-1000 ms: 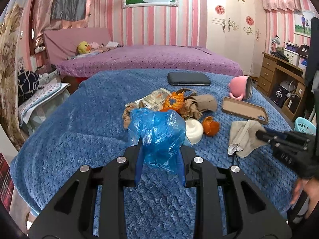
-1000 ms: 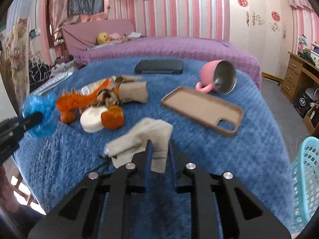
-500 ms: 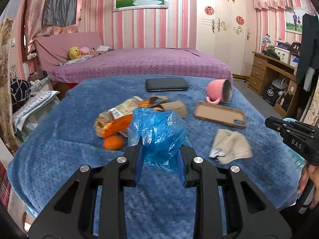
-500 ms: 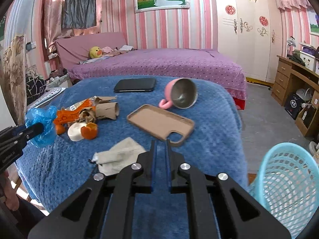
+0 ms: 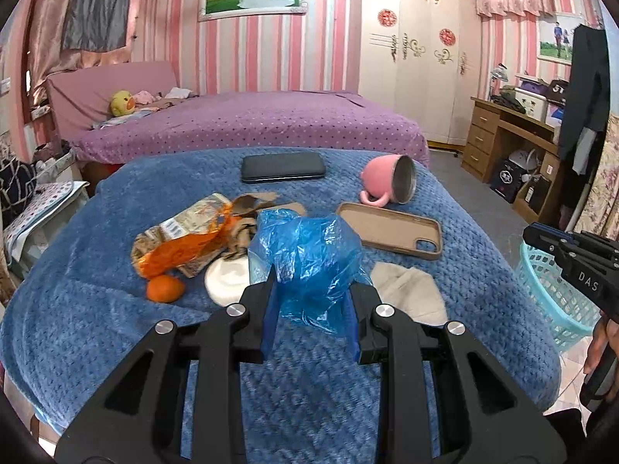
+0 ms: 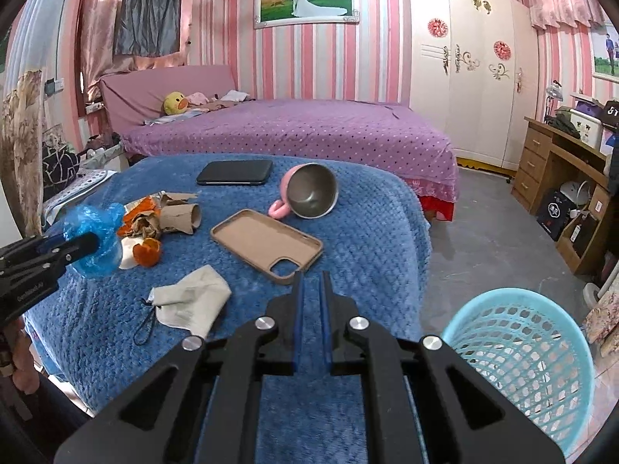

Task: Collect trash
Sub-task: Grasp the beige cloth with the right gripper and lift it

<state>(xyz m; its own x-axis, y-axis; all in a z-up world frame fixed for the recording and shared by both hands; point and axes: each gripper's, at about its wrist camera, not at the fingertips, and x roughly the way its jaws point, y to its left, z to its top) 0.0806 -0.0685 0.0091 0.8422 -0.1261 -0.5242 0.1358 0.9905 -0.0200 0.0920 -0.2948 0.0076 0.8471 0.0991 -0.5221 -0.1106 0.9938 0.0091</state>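
My left gripper (image 5: 313, 290) is shut on a crumpled blue plastic bag (image 5: 309, 259) and holds it above the blue blanket (image 5: 96, 309); the bag also shows in the right wrist view (image 6: 93, 232). Behind it lies a trash pile: orange wrapper (image 5: 182, 251), torn cardboard roll (image 6: 180, 218), orange peel (image 6: 147, 251), a tangerine (image 5: 164, 288) and a white lid (image 5: 228, 278). My right gripper (image 6: 311, 282) is shut and empty, over the blanket's right part. A light blue mesh basket (image 6: 522, 352) stands on the floor to its right.
On the blanket lie a tan phone case (image 6: 267, 243), a tipped pink mug (image 6: 309, 193), a black phone (image 6: 234, 172) and a beige cloth pouch (image 6: 191, 299). A purple bed (image 6: 290, 131) stands behind. A wooden desk (image 6: 561, 162) is at right.
Both grippers have pulled back and swung right. The basket has come into the right wrist view. The left gripper still holds the blue bag.
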